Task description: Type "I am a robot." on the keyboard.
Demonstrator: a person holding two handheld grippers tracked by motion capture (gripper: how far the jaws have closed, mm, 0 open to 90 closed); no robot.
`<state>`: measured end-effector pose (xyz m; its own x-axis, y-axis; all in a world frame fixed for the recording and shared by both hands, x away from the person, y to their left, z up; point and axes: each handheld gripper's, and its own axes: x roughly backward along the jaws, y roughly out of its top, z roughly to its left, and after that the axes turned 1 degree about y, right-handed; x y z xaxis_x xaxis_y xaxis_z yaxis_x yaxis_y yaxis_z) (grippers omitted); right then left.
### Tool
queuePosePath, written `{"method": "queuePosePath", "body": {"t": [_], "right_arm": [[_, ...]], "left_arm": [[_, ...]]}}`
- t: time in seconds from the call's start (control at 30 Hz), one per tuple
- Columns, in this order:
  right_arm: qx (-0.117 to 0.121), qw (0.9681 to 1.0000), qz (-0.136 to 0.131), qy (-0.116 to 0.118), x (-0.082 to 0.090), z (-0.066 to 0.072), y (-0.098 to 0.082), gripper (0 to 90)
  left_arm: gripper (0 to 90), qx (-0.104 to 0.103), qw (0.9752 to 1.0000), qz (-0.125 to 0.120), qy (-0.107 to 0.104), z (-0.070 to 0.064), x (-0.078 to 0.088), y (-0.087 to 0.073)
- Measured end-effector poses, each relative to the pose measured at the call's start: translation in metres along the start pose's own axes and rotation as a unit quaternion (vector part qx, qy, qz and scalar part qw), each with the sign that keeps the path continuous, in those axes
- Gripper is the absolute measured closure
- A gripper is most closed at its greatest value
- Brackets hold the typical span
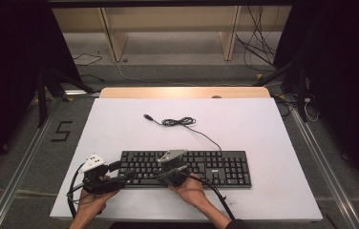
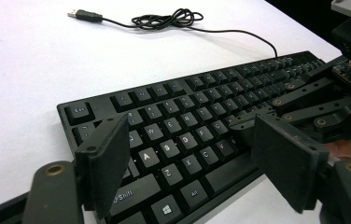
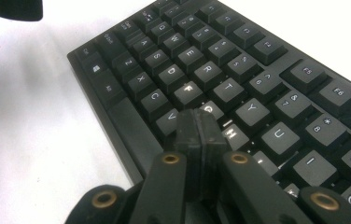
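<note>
A black keyboard [image 1: 206, 167] lies near the front of the white table [image 1: 263, 133]. Its cable [image 1: 180, 122] is coiled behind it and ends in a loose USB plug [image 1: 147, 116]. My left gripper [image 1: 126, 172] sits at the keyboard's left end, low over the table. In the left gripper view its jaws stand wide open [image 2: 190, 140] over the keyboard's [image 2: 187, 116] left letter keys, gripping nothing. My right gripper [image 1: 162, 171] is shut with nothing between its jaws. Its closed tips [image 3: 200, 123] rest on or just above the keys around G and H [image 3: 239, 70]. The left gripper view also shows the right gripper [image 2: 243, 125] reaching in from the right.
A wooden strip [image 1: 184, 92] edges the table's far side, and a light wooden shelf frame [image 1: 168, 28] stands beyond it. Loose wires [image 1: 258, 47] lie on the floor at the back right. The coiled cable [image 2: 169, 19] and plug [image 2: 84, 15] lie behind the keyboard.
</note>
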<state>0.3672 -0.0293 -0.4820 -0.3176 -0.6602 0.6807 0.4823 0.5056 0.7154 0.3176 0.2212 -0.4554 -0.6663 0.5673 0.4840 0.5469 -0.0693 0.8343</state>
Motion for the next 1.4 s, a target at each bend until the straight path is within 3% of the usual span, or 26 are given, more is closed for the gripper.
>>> {"method": "queuePosePath", "body": {"t": [0.3,0.63,0.73,0.77,0.93,1.1,1.27,1.4], "right_arm": [[-0.017,0.9998,-0.009,0.01,0.004,-0.004,0.001,89.7],[-0.028,0.9992,-0.026,0.012,0.012,-0.009,0.004,82.7],[-0.032,0.9991,-0.026,0.012,0.014,-0.01,0.004,77.9],[-0.034,0.999,-0.029,0.009,0.016,-0.013,0.005,70.7],[-0.045,0.9981,-0.041,0.014,0.025,-0.022,0.007,56.6],[-0.054,0.9974,-0.048,0.008,0.035,-0.031,0.008,48.7],[-0.058,0.997,-0.051,-0.002,0.041,-0.038,0.008,50.9],[-0.053,0.9971,-0.053,-0.017,0.042,-0.04,0.007,61.5]], "left_arm": [[27.6,0.001,1.0,0.001,0.0,0.0,0.0,0.0],[27.6,0.001,1.0,0.0,0.0,0.0,0.0,0.0],[27.6,0.001,1.0,0.0,0.0,0.0,0.0,0.0],[27.6,0.001,1.0,0.0,0.0,0.0,0.0,0.0],[27.6,0.0,1.0,-0.002,-0.001,0.0,0.0,0.0],[27.5,-0.001,1.0,-0.003,-0.002,-0.001,0.0,0.0],[27.5,-0.001,1.0,-0.004,-0.003,-0.001,0.0,0.0],[27.5,0.0,1.0,-0.005,-0.003,-0.002,0.0,0.0]]}}
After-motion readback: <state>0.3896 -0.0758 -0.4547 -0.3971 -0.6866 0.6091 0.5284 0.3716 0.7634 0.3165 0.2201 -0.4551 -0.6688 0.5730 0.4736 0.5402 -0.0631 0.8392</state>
